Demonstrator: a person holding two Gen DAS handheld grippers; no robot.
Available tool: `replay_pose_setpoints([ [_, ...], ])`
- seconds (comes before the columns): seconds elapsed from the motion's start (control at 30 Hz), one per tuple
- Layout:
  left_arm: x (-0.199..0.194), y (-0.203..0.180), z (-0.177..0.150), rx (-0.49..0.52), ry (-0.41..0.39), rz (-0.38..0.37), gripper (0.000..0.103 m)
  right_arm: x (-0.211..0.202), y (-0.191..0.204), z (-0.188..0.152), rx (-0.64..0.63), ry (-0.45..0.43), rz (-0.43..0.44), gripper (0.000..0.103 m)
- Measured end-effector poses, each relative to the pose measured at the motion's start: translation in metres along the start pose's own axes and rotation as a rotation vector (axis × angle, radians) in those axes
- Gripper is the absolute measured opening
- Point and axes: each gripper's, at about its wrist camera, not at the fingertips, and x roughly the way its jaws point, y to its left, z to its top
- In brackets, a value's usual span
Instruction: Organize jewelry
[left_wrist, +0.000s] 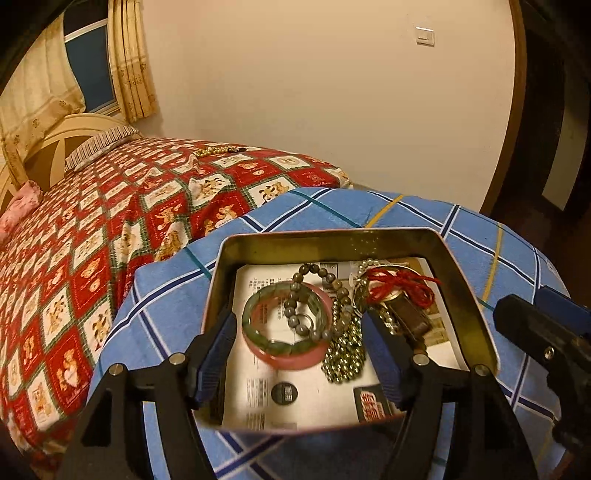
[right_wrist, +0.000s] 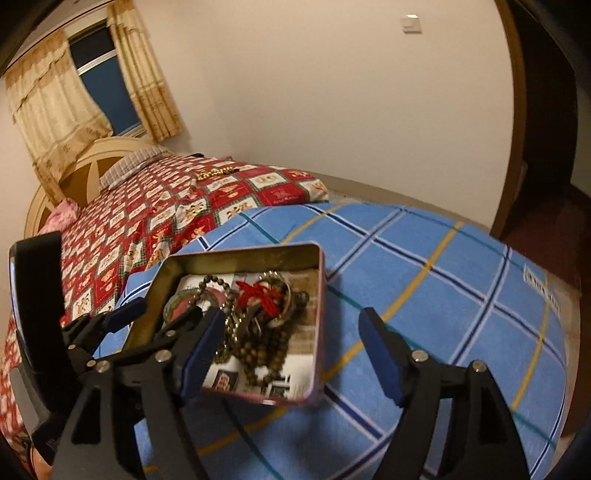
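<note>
here, blue plaid cloth (right_wrist: 424, 295) beside red quilted bed (left_wrist: 92, 240).

Left gripper (left_wrist: 301, 345) angled downward, blue-padded jaws spread apart, nothing pinched | Right gripper (right_wrist: 291, 354) angled downward just right of it, jaws likewise spread, gripping nothing

Tin (left_wrist: 458, 280): brass-gold inner walls, pink outside. Bangle (left_wrist: 291, 360): pink. Beaded bracelet (left_wrist: 280, 347): mottled green. Cord (left_wrist: 399, 288): red. Cloth (right_wrist: 424, 288) under tin: blue, checked with white, navy and yellow lines. Bedspread (left_wrist: 74, 258): red-and-white patchwork with bear motifs. Curtains (right_wrist: 55, 110): cream-yellow, floral print. Gripper fingers (right_wrist: 380, 354): blue pads, black frames.
</note>
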Motion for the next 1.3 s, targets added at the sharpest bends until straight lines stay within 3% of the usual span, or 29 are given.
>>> replay_pose_setpoints([
  [0.13, -0.014, -0.005, -0.007, 0.021, -0.011, 0.050, 0.070, -0.011, -0.008, -0.006, 0.045, -0.005, -0.040, 0.078],
  [0.27, -0.030, -0.006, -0.019, 0.014, -0.013, 0.151, 0.070, -0.025, -0.010, -0.015, 0.056, -0.022, -0.059, 0.084],
  [0.37, -0.046, -0.002, -0.030, -0.021, -0.027, 0.153, 0.070, -0.035, -0.006, -0.022, 0.028, -0.042, -0.083, 0.090],
  [0.57, -0.069, 0.003, -0.049, -0.091, -0.031, 0.146, 0.070, -0.052, -0.002, -0.034, 0.000, -0.063, -0.111, 0.093],
  [0.9, -0.116, -0.002, -0.062, -0.085, -0.088, 0.157, 0.070, -0.086, 0.000, -0.050, 0.005, -0.098, -0.121, 0.093],
  [1.3, -0.196, -0.003, -0.045, -0.090, -0.255, 0.194, 0.071, -0.155, 0.024, -0.035, -0.020, -0.304, -0.138, 0.101],
])
